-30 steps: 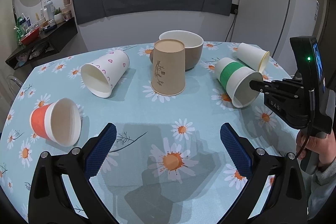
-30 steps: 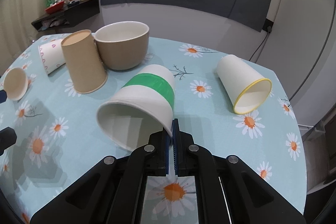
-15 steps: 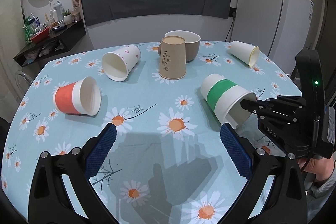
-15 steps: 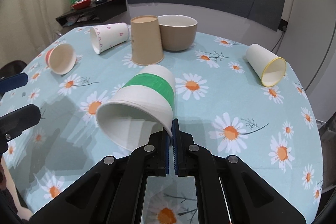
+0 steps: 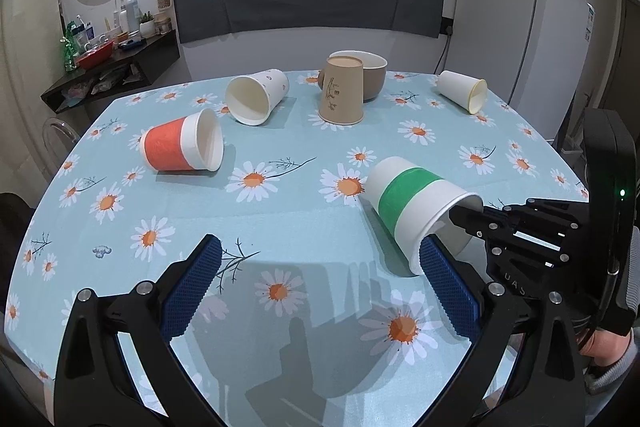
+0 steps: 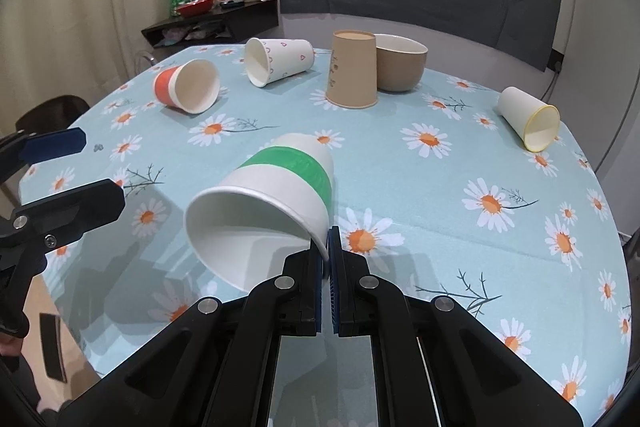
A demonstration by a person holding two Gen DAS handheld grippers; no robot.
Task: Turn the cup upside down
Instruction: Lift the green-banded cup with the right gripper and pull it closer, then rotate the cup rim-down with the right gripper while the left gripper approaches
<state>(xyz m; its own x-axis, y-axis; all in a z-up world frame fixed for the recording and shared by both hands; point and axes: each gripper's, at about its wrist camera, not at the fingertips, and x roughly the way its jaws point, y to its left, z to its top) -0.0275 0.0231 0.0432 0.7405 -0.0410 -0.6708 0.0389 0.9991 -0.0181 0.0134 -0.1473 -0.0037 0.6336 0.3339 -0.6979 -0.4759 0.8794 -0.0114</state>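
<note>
A white paper cup with a green band [image 6: 280, 183] hangs on its side above the daisy tablecloth [image 6: 440, 195], mouth toward the right wrist camera. My right gripper [image 6: 328, 259] is shut on its rim at the lower right. In the left wrist view the same cup [image 5: 412, 199] sits at the right with my right gripper [image 5: 466, 217] pinching its rim. My left gripper [image 5: 320, 283] is open and empty, low over the near table, left of the cup.
An orange-banded cup [image 5: 182, 147], a heart-print cup [image 5: 256, 99] and a yellow-rimmed cup [image 5: 462, 95] lie on their sides. A brown cup [image 5: 342, 91] stands upside down against a tan bowl [image 5: 370, 71]. A fridge [image 5: 520, 39] stands behind on the right.
My right gripper has carried the green-banded cup toward the near edge of the table, away from the bowl. The left gripper has drawn back and stays open.
</note>
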